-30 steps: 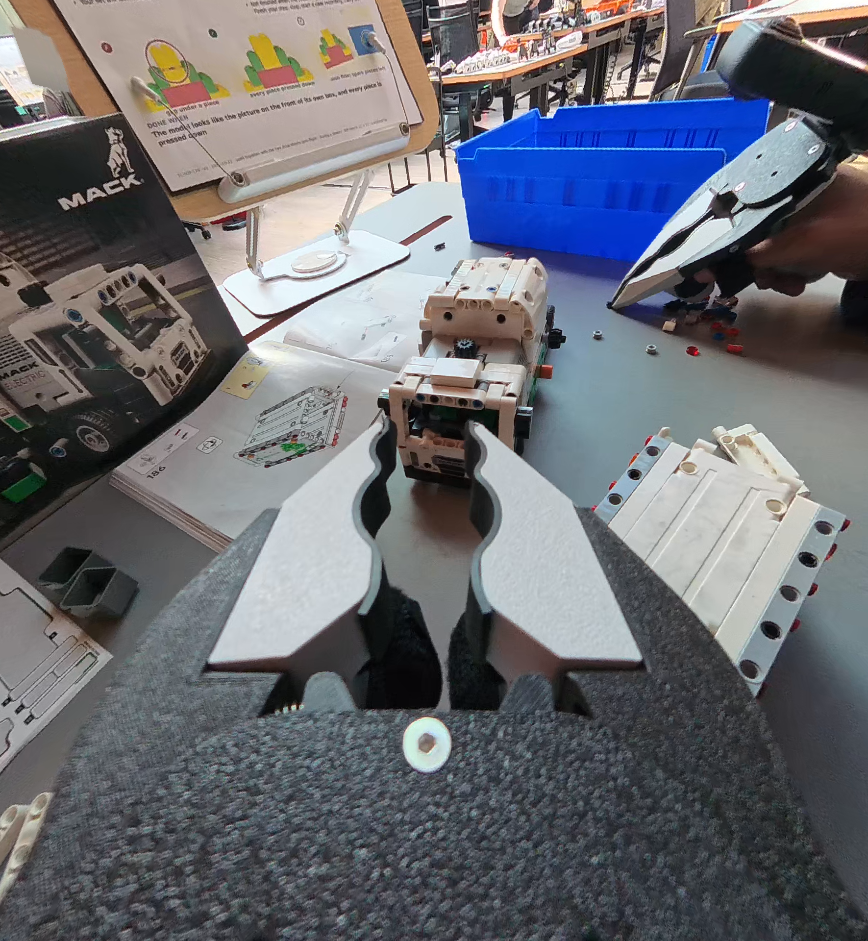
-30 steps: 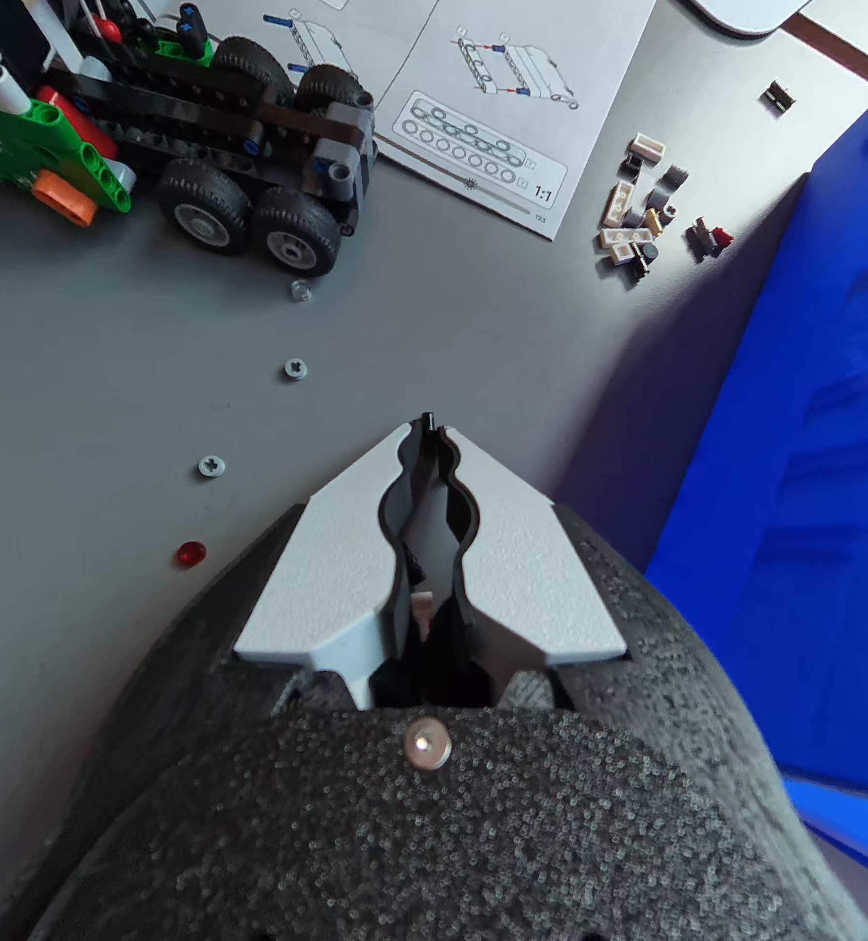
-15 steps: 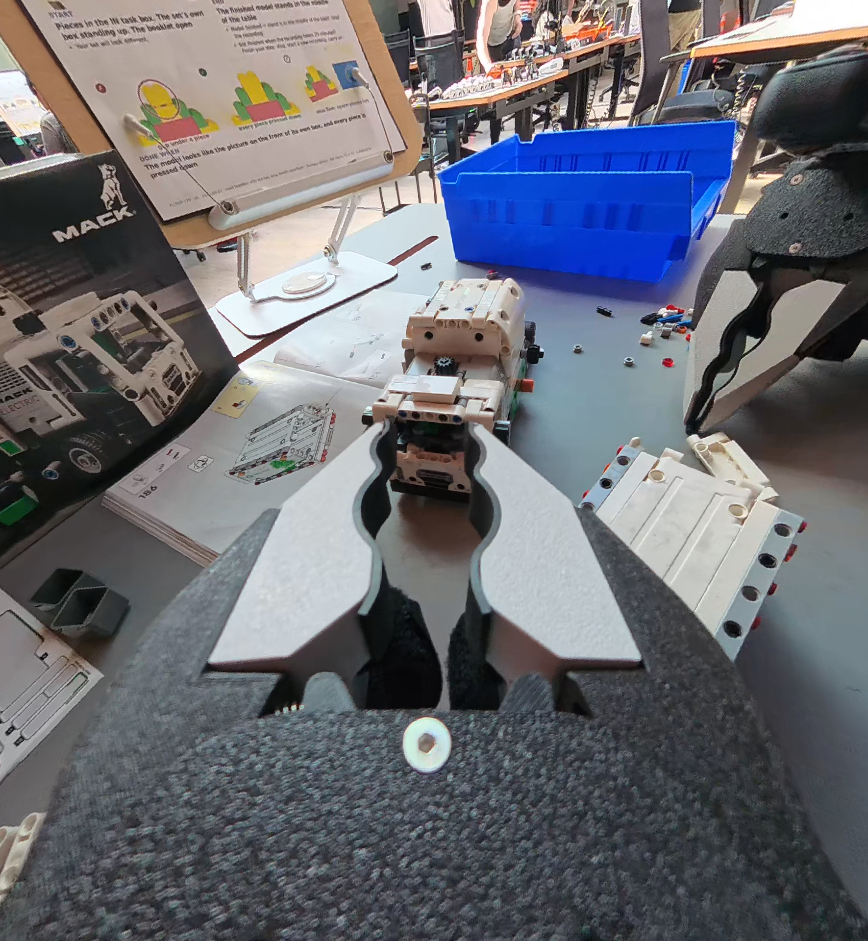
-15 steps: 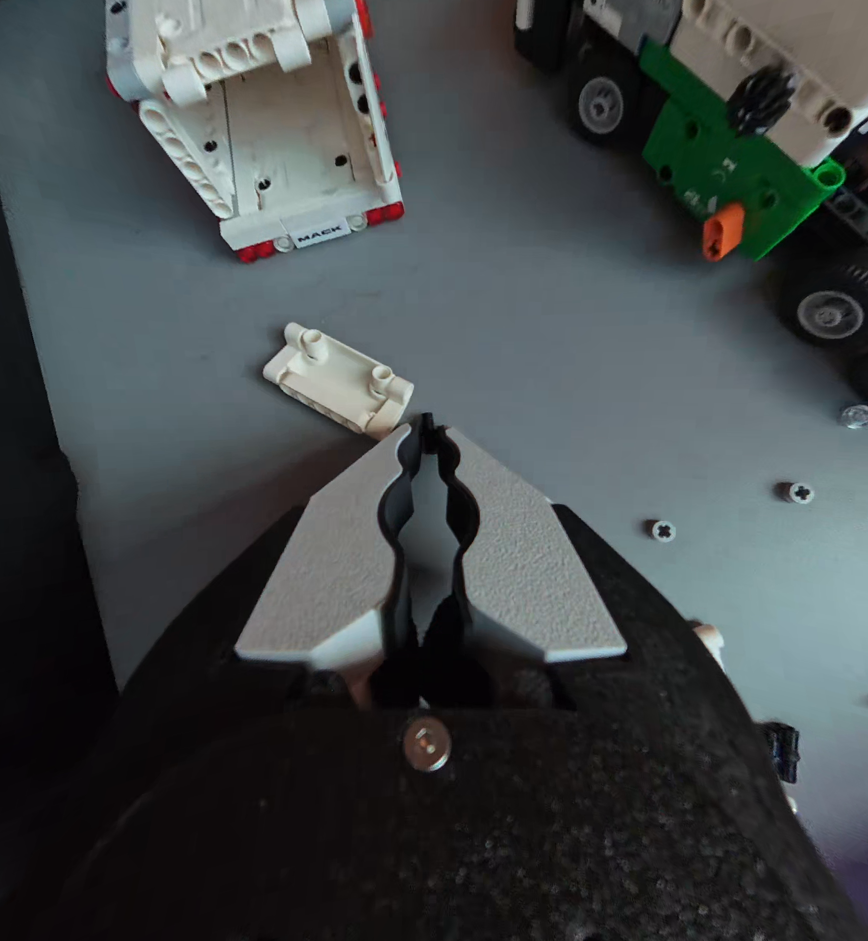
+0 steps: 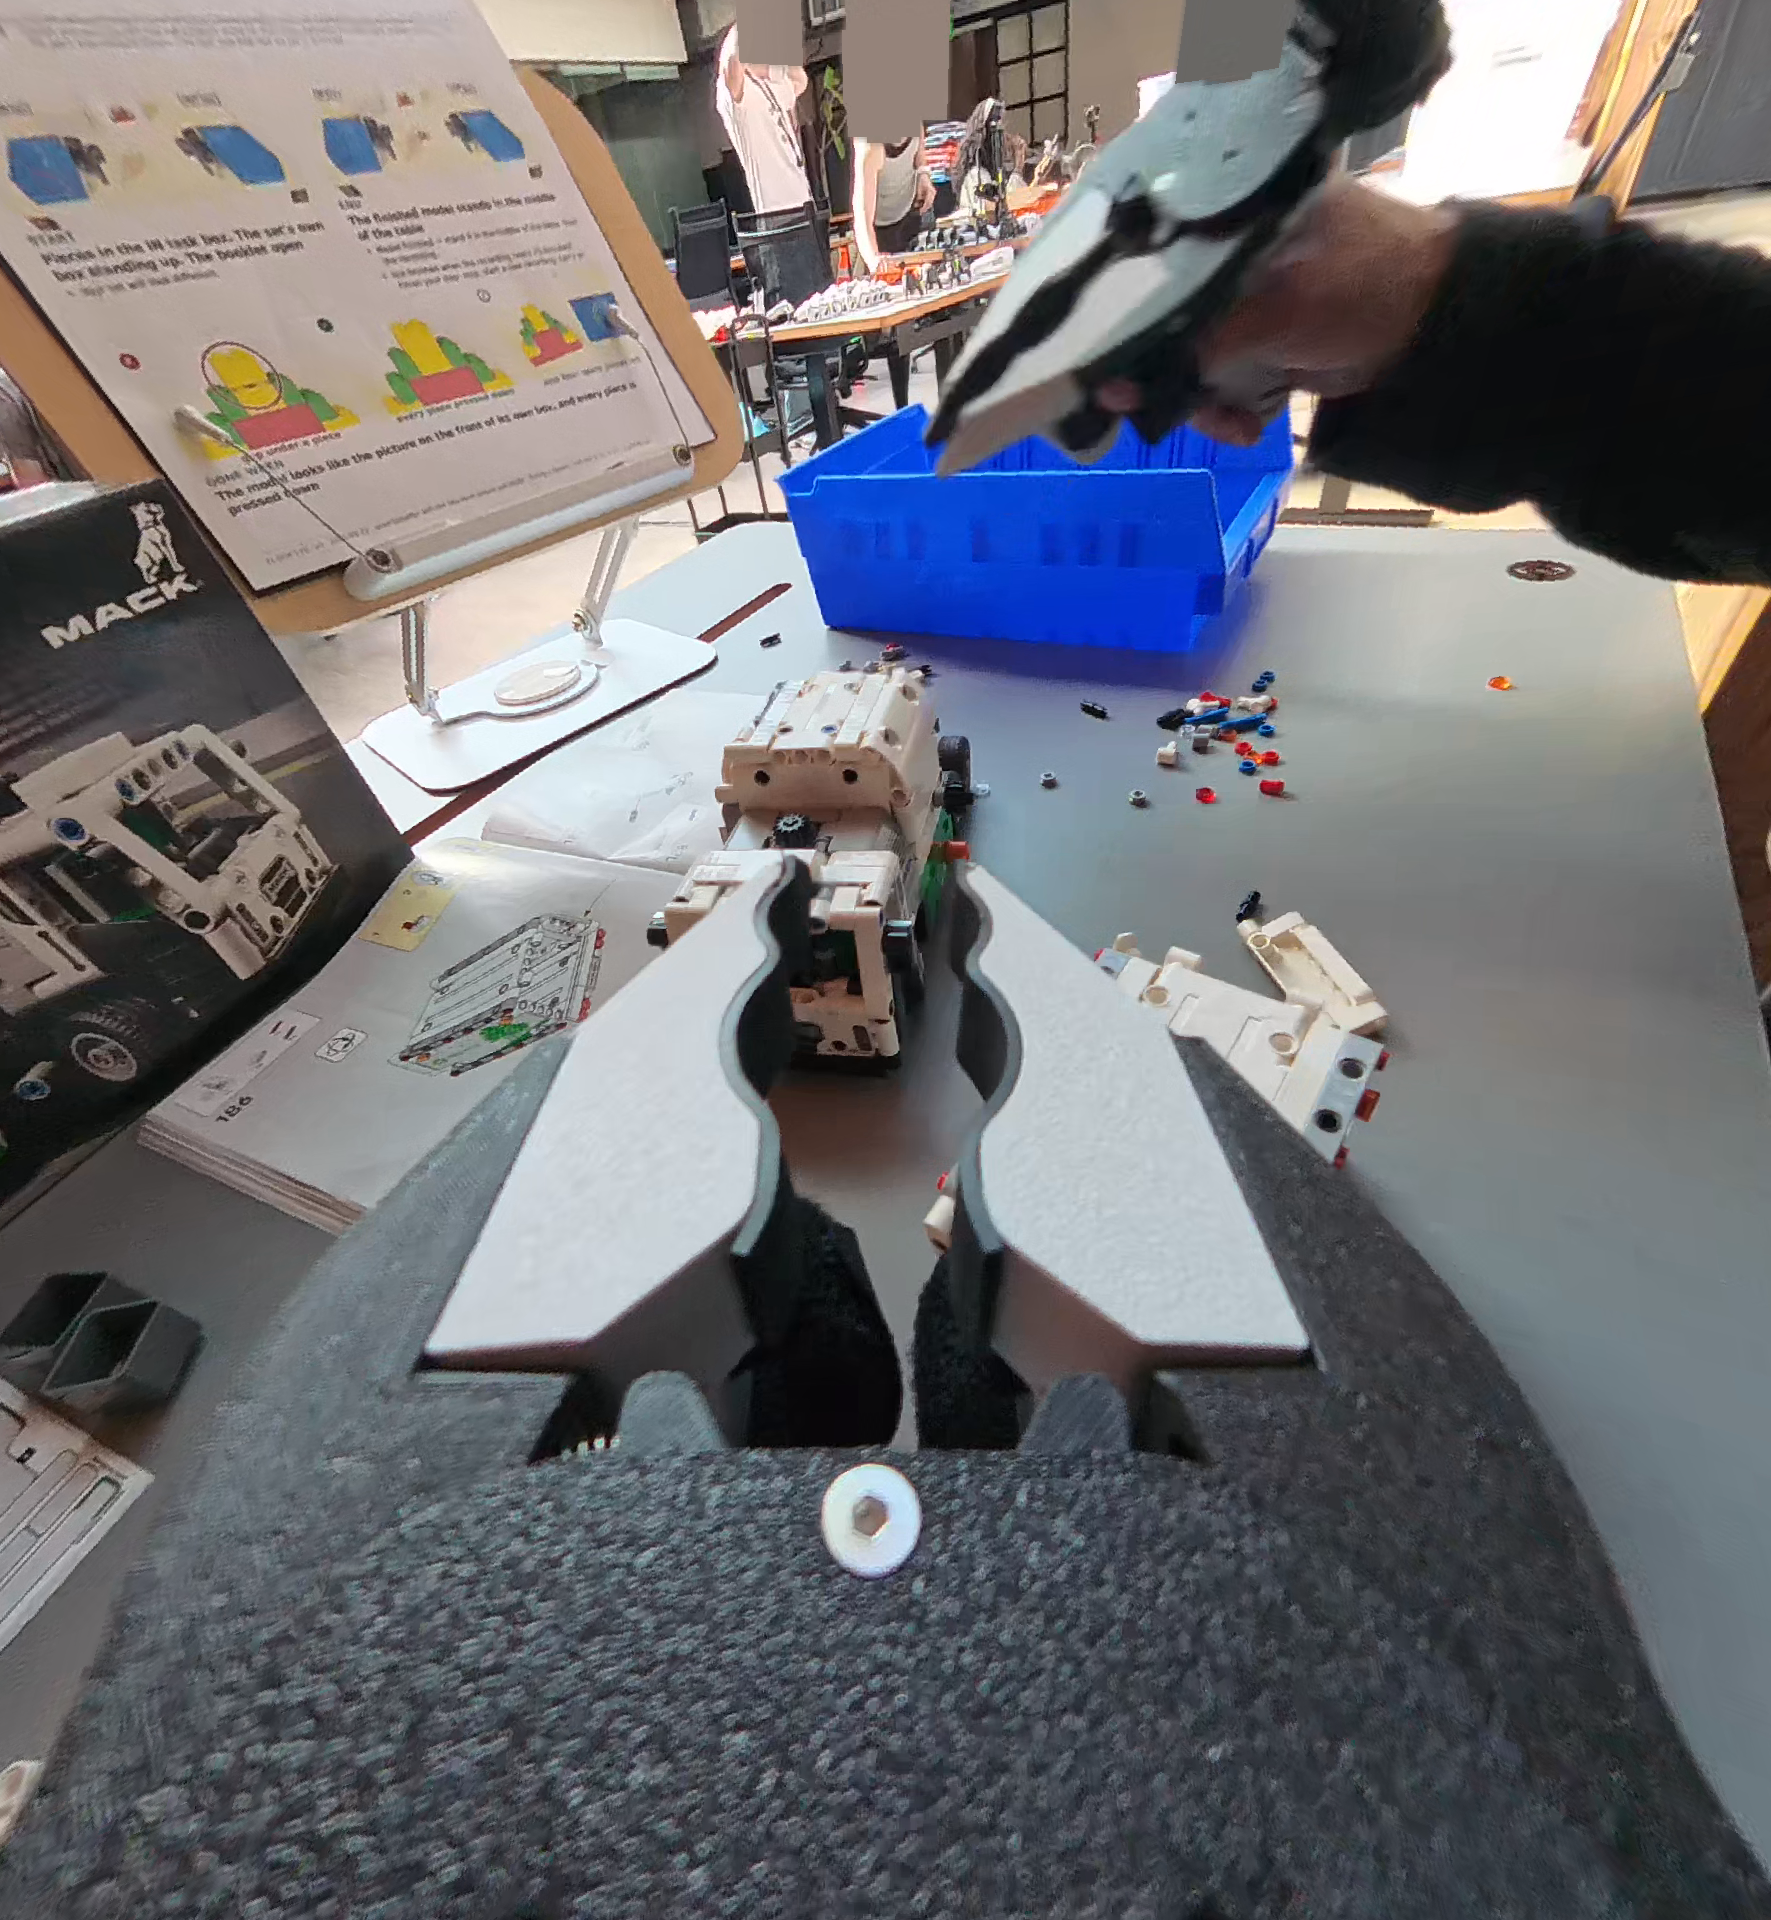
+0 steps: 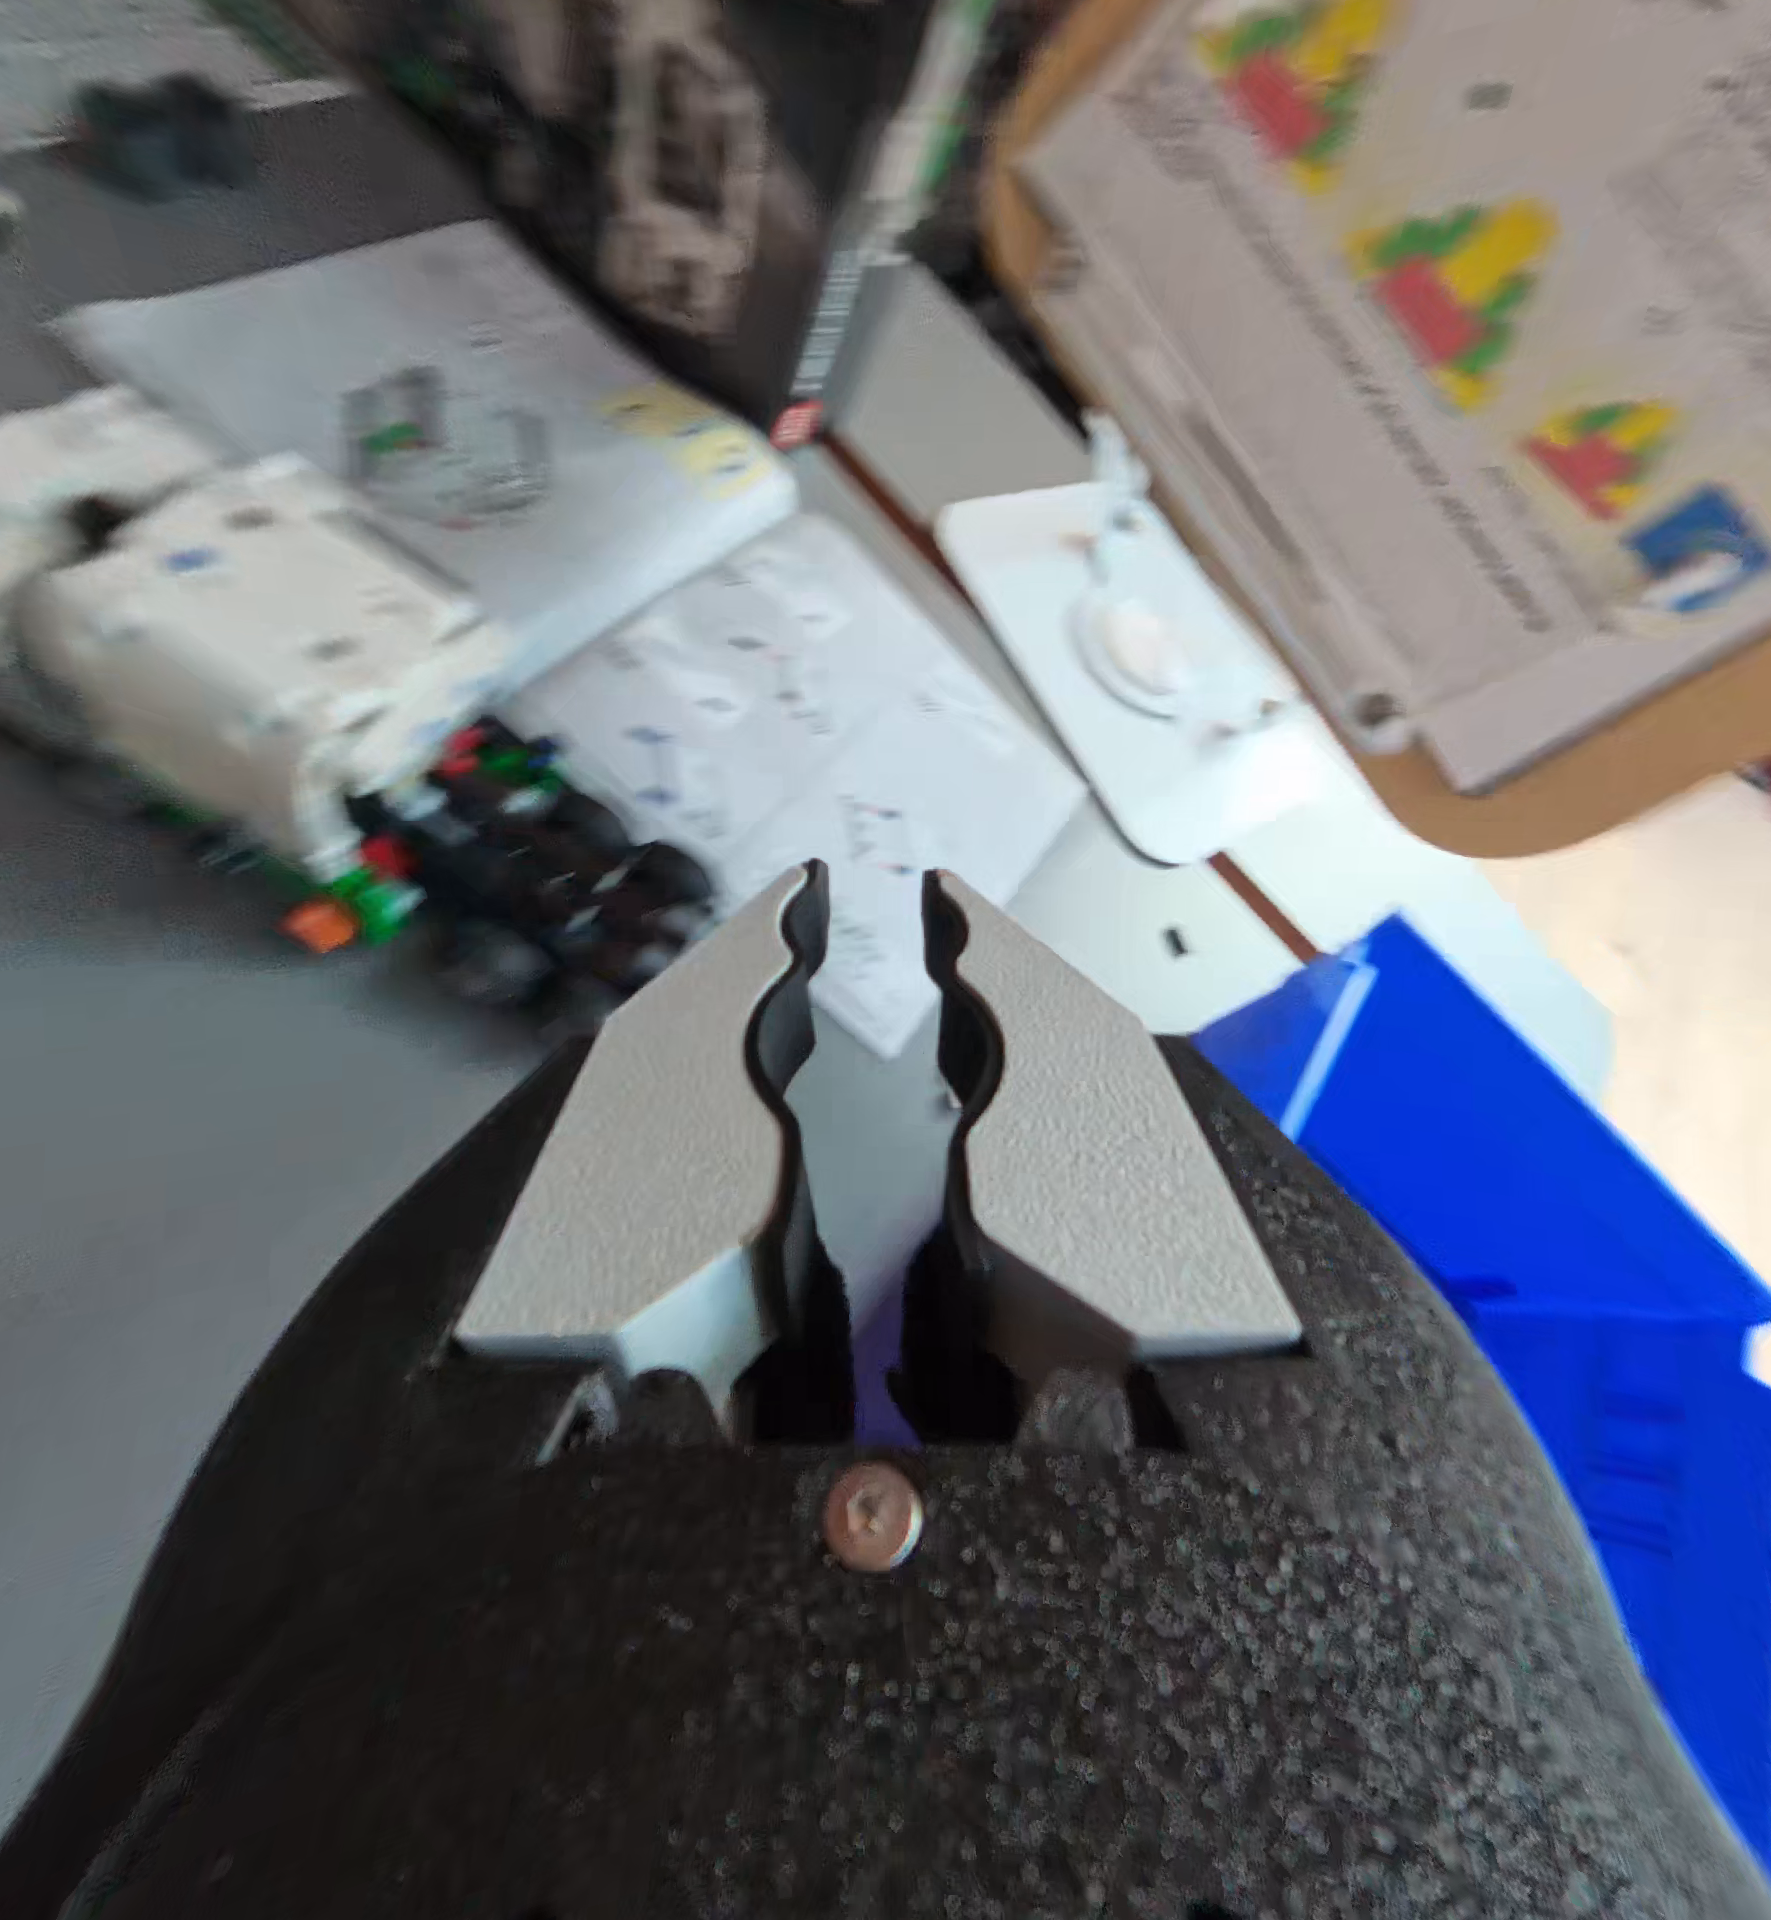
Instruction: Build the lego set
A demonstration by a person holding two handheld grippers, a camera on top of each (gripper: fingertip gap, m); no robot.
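Observation:
The partly built white, green and black lego truck stands on the grey table, right in front of my left gripper, which is open and empty, its tips either side of the cab. A white panel assembly and a small white piece lie to its right. My right gripper is open and empty; the left wrist view shows it held high in a hand over the blue bin. The right wrist view is blurred, with the truck at left.
Loose small pieces lie before the bin. The set's box, an open instruction booklet and a stand with a sheet are at left. Small grey trays sit near left. The bin is right of my right gripper. Tip to tip, the grippers are about 30 cm apart. To reach the small white piece in a straight line is about 20 cm for my left fingers, about 25 cm for my right.
My right gripper has risen from the table by the white pieces to high over the bin, and its jaws have opened; the small black part at its tips is gone. My left gripper drew back slightly.

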